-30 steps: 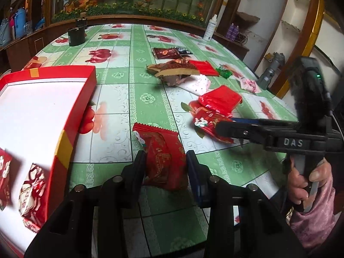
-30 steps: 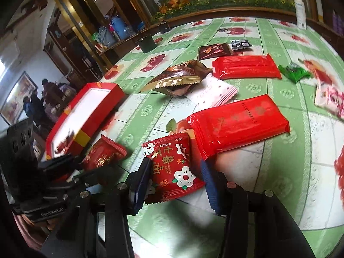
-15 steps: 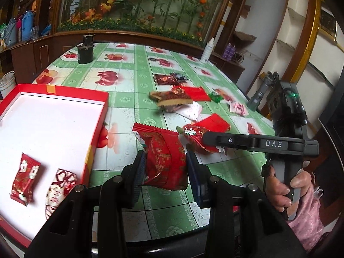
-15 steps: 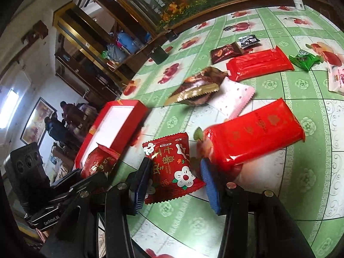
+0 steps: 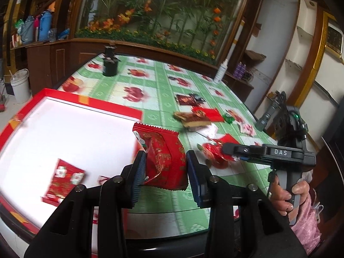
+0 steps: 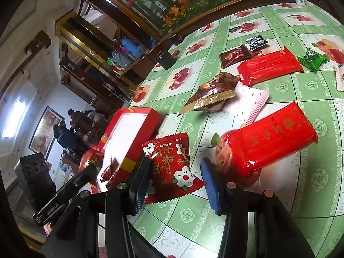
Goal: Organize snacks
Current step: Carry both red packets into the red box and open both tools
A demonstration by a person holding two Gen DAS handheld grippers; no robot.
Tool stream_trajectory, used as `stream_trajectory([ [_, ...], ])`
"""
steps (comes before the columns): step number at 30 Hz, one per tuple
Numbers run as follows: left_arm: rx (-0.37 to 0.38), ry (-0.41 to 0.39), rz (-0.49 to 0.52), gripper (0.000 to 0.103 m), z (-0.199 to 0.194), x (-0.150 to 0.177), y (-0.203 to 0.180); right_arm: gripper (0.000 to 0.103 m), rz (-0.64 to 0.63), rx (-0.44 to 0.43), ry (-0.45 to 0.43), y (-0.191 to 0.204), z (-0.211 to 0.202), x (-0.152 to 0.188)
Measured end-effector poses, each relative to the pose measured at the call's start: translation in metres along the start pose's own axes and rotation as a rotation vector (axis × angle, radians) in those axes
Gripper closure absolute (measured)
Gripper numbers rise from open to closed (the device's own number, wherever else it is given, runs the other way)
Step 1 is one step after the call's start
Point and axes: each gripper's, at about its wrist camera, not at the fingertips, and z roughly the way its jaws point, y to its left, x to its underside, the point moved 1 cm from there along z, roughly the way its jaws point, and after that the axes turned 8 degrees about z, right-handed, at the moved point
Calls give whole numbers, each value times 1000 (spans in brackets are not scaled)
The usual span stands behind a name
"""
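Note:
My left gripper (image 5: 165, 172) is shut on a red and gold snack packet (image 5: 164, 157) and holds it in the air at the right edge of the red box (image 5: 109, 104), whose white floor holds two small red packets (image 5: 62, 178). My right gripper (image 6: 175, 182) is shut on a red flower-print snack packet (image 6: 172, 165), lifted above the table beside the red box (image 6: 137, 133). The right gripper also shows in the left wrist view (image 5: 217, 152), right of my left gripper. The left gripper shows in the right wrist view (image 6: 90, 163), holding its packet over the box.
Green checked tablecloth (image 6: 279, 99) carries two long red packs (image 6: 271, 137) (image 6: 268, 66), a brown-gold bag (image 6: 212, 94), a pink-white packet (image 6: 247, 103), small brown, black and green packets farther back. A black container (image 5: 110, 64) and a white bottle (image 5: 221, 71) stand at the far edge.
Both grippers have risen from the table with their packets. My left gripper has moved left toward the red box; the right gripper has followed toward the box.

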Motion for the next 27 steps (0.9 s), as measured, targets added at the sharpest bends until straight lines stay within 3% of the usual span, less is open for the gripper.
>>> stream_trajectory([
  [12,-76,-13,-66,67,-17,10,39,55,0,-43,14,16,7,-2],
  [27,-186,-29,-122,67,-36,25,75,55,-85,-145,136,118,99,7],
])
